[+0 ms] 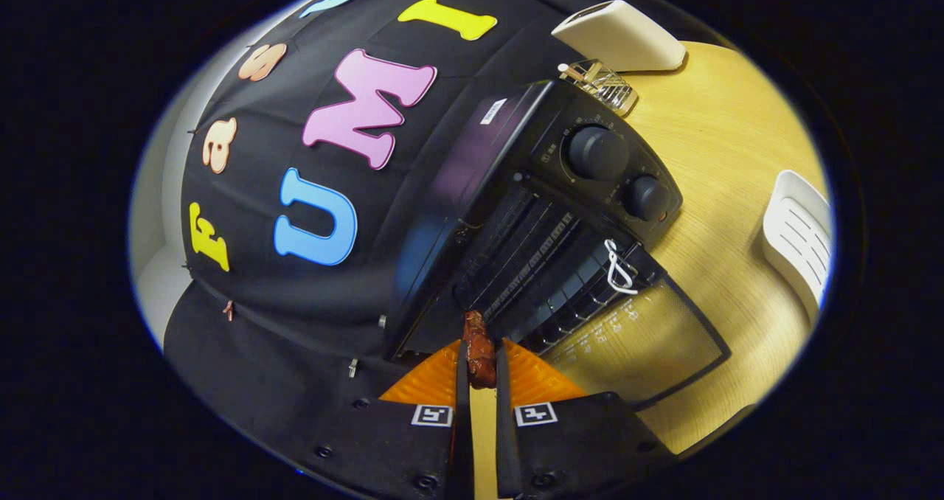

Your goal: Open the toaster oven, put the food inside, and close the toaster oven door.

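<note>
The gripper (479, 363) pinches a reddish-brown piece of food (479, 346) between both fingers, which press on it from either side. Just ahead, toward 12 o'clock, stands the black toaster oven (516, 161), its glass door (641, 338) dropped open toward 3 o'clock on the wooden table (730, 139). A white cord (618, 268) hangs at the door handle. The wire rack (516, 249) shows inside the cavity. Two knobs (596, 152) sit at 1 o'clock. Beyond the oven lie a small wire basket (603, 83) and a white box (619, 37); a white slotted rack (800, 238) sits at 3 o'clock.
</note>
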Motion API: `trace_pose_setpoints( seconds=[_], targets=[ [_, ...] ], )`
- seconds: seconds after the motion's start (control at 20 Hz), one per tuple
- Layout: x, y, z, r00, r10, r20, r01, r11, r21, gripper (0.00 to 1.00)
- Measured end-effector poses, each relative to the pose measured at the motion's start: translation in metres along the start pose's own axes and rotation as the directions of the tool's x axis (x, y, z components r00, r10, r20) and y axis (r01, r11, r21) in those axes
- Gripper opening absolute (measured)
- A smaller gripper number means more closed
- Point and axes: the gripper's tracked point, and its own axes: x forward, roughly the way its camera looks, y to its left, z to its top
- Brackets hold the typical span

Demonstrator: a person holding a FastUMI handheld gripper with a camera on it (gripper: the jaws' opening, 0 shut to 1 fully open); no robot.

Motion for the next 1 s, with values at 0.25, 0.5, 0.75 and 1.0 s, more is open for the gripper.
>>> trace_pose_setpoints(
  seconds=[0.25, 0.5, 0.75, 1.0],
  targets=[
    [0.036, -0.013, 0.004, 0.998, -0.014, 0.065, 0.013, 1.000, 0.007, 0.16],
    [0.055, -0.025, 0.002, 0.994, -0.057, 0.094, 0.059, 0.998, -0.015, 0.16],
    [0.046, -0.020, -0.006, 0.990, -0.112, 0.085, 0.121, 0.987, -0.103, 0.46],
    [0.025, -0.011, -0.011, 0.987, -0.148, 0.069, 0.161, 0.951, -0.265, 0.98]
  ],
)
